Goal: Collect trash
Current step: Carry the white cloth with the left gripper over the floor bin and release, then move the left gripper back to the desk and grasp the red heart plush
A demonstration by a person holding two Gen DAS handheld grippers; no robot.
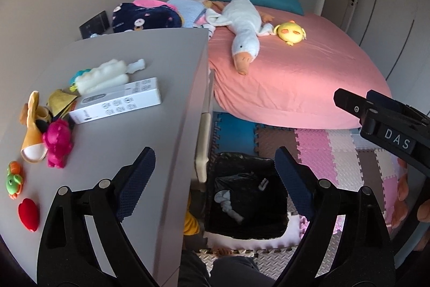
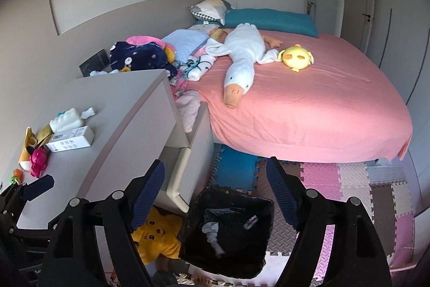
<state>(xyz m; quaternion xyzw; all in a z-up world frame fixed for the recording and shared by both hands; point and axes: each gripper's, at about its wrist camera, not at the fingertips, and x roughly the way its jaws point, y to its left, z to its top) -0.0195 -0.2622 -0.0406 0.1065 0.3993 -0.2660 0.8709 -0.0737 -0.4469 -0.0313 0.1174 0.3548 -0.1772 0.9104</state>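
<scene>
A black-lined trash bin (image 1: 246, 199) stands on the floor beside the grey dresser (image 1: 113, 125); it holds crumpled grey and white scraps (image 1: 228, 203). The bin also shows in the right wrist view (image 2: 228, 230). My left gripper (image 1: 215, 174) is open and empty, above the dresser's edge and the bin. My right gripper (image 2: 215, 192) is open and empty, above the bin; it shows at the right in the left wrist view (image 1: 381, 120). On the dresser lie a white box (image 1: 118, 101), white wadding (image 1: 107, 77) and a yellowish crumpled piece (image 1: 60, 98).
Toys sit on the dresser's left: a pink figure (image 1: 57, 143), an orange plush (image 1: 33, 125), a red heart (image 1: 28, 214). A pink bed (image 1: 295, 66) holds a goose plush (image 1: 243, 28) and a yellow plush (image 1: 291, 32). Foam mats (image 1: 336, 152) cover the floor. A yellow star plush (image 2: 158, 236) lies beside the bin.
</scene>
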